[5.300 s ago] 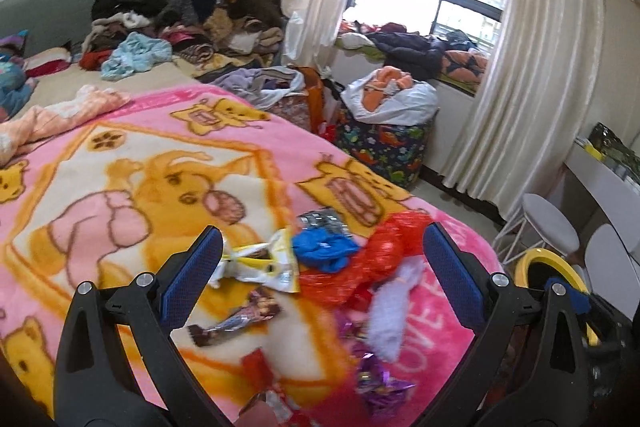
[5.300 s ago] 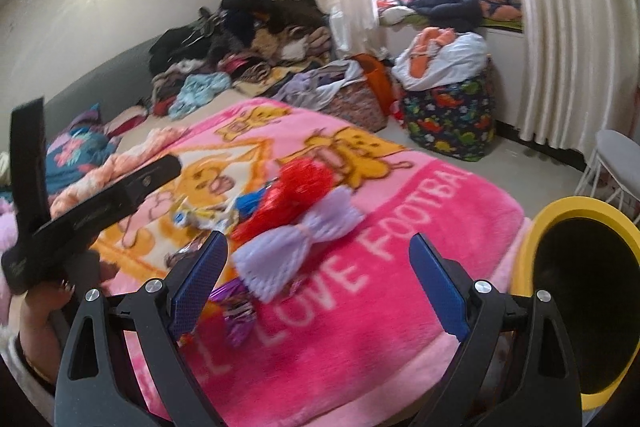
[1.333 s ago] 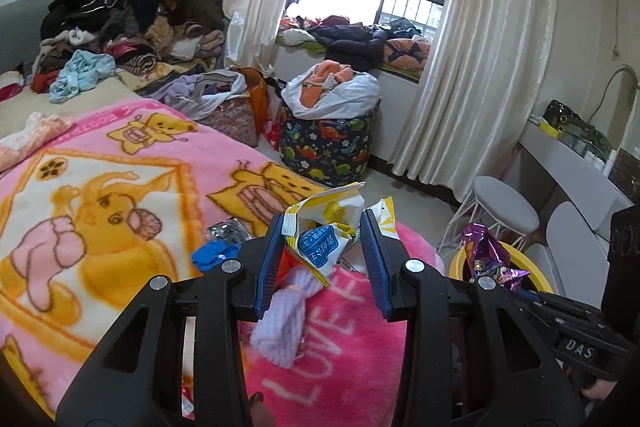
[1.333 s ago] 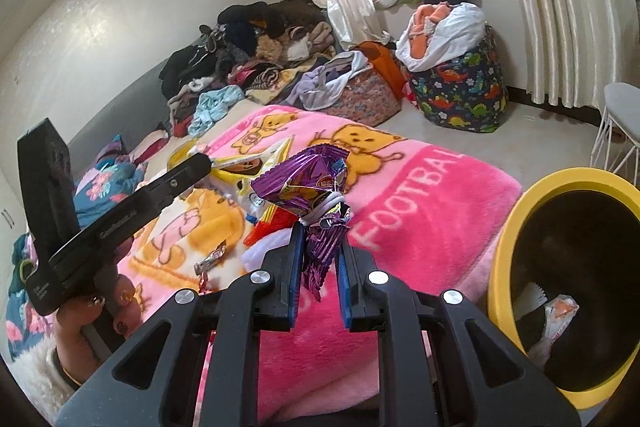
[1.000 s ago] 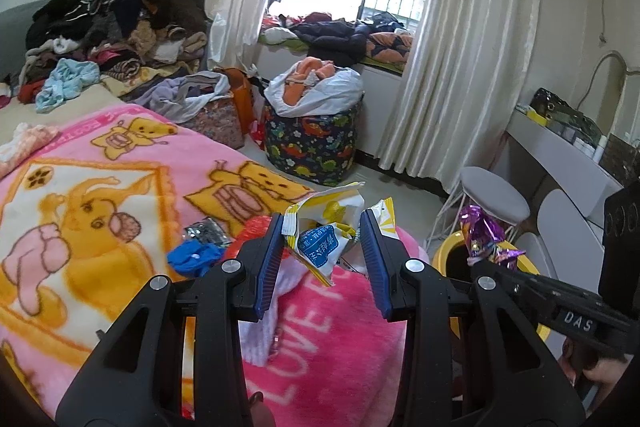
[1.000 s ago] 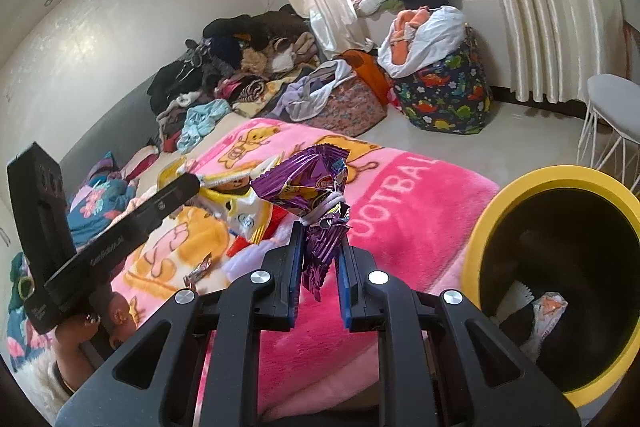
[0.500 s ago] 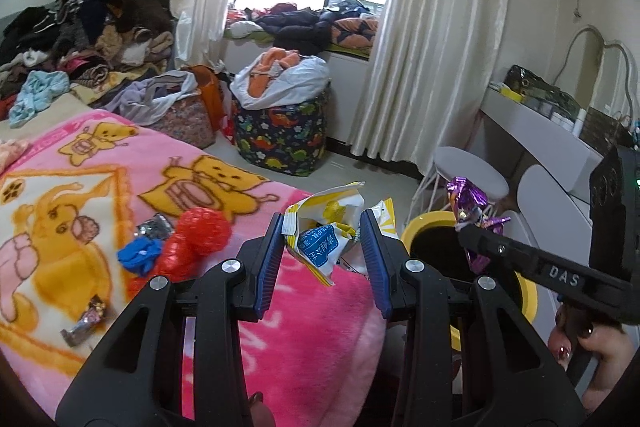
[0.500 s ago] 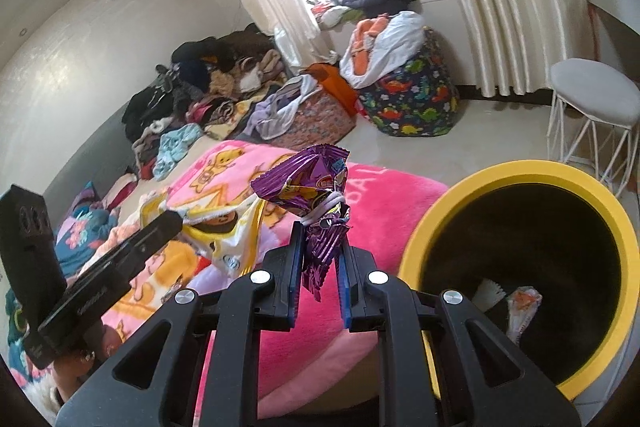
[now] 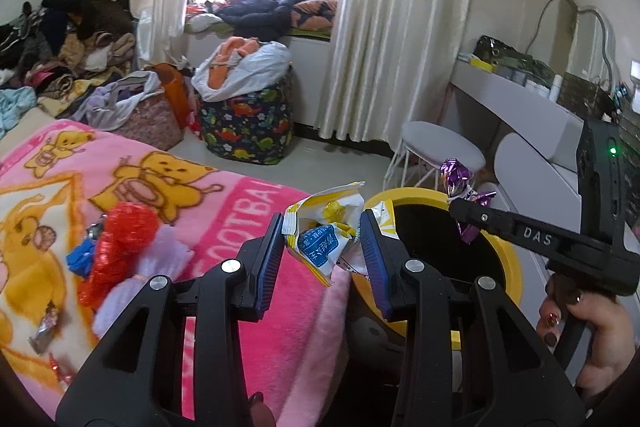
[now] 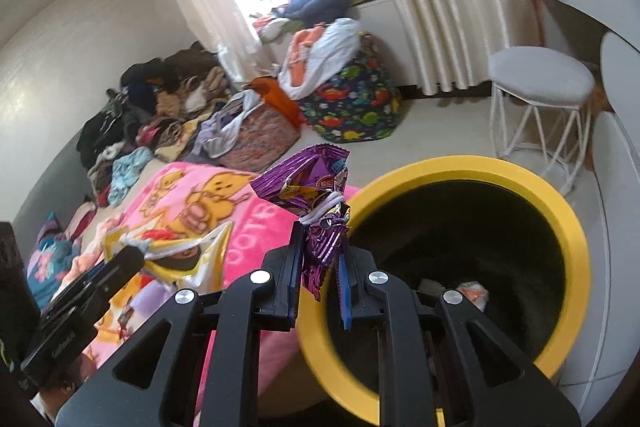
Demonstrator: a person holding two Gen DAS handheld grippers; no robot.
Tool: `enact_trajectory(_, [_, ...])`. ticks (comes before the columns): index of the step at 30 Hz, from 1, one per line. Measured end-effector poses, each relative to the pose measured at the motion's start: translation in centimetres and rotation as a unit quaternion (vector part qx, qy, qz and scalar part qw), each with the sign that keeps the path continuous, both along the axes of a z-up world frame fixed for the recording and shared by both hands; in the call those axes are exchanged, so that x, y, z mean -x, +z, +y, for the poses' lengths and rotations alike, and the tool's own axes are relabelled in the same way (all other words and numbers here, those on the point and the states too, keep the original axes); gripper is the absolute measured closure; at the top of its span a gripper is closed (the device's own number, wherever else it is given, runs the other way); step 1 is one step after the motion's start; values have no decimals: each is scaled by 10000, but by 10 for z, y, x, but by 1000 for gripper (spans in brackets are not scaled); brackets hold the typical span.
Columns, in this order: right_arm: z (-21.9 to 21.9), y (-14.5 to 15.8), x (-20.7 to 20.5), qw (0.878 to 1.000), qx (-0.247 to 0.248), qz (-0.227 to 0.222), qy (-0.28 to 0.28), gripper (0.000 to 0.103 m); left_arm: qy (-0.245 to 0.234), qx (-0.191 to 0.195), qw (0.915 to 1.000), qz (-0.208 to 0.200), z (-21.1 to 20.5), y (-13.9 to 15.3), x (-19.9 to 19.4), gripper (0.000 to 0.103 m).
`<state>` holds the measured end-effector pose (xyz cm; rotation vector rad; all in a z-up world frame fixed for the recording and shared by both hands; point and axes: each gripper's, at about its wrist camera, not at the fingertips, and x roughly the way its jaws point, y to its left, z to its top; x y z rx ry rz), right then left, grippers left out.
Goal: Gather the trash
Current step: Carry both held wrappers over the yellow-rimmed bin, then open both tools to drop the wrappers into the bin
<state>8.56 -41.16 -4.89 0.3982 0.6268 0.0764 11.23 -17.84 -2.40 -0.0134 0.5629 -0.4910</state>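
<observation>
Carry step. My left gripper (image 9: 320, 247) is clamped part-closed on the yellow snack bag (image 9: 326, 227), over the blanket (image 9: 248, 211) edge just short of the yellow bin (image 10: 460, 167). My right gripper (image 10: 318, 263), nearly closed, pinches the purple wrapper (image 10: 312, 187) at the rim. Next: get both over the opening, then release.

The bin (image 10: 460, 167) stands on the floor just beside the bed (image 10: 256, 227), with the stool (image 10: 540, 75) behind it.

purple wrapper (image 10: 316, 187): shiny crinkled foil
snack bag (image 9: 326, 227): glossy printed plastic film
bin (image 10: 520, 179): smooth yellow plastic rim
blanket (image 9: 240, 203): fuzzy pink fleece
curtain (image 9: 400, 27): satiny cloth
</observation>
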Motion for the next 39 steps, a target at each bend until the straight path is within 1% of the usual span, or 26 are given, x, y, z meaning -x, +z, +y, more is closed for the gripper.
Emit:
enact_trajectory(7, [-35,-15,5,9989,-114,153,-420,88,-244,-107,9996,65,-25,-11,-2,72])
enact_trajectory(14, [-60,-31,5,9968,-261,372,-661,88,-491,-256,9983,173,-50,-25,-2,72])
enact_trajectory(20, [-70,-38,4,9947,-356,515,-811,88,-821,-372,9953,363,-76,-40,-6,72])
enact_trajectory(24, [-74,-42,3,9938,-383,573,-867,87,-932,-446,9936,454,-90,-50,-11,72])
enact_trajectory(32, [-84,-50,2,9918,-467,687,-971,86,-940,-484,9927,588,-96,-61,-23,70])
enact_trajectory(33, [-85,-50,1,9916,-477,708,-976,80,-880,-519,9930,588,-94,-61,-24,64])
enact_trajectory(34, [-84,-51,0,9913,-491,724,-979,76,-824,-529,9934,600,-91,-61,-26,51])
enact_trajectory(35, [-84,-51,-1,9911,-501,741,-987,66,-772,-510,9938,615,-88,-61,-27,44])
enact_trajectory(36, [-83,-51,-2,9910,-510,755,-985,62,-709,-464,9944,625,-83,-60,-28,35])
enact_trajectory(38, [-81,-52,-3,9912,-496,762,-961,61,-625,-391,9955,593,-74,-57,-28,29])
enact_trajectory(39, [-79,-51,-3,9913,-479,767,-956,56,-560,-374,9962,545,-69,-54,-27,19])
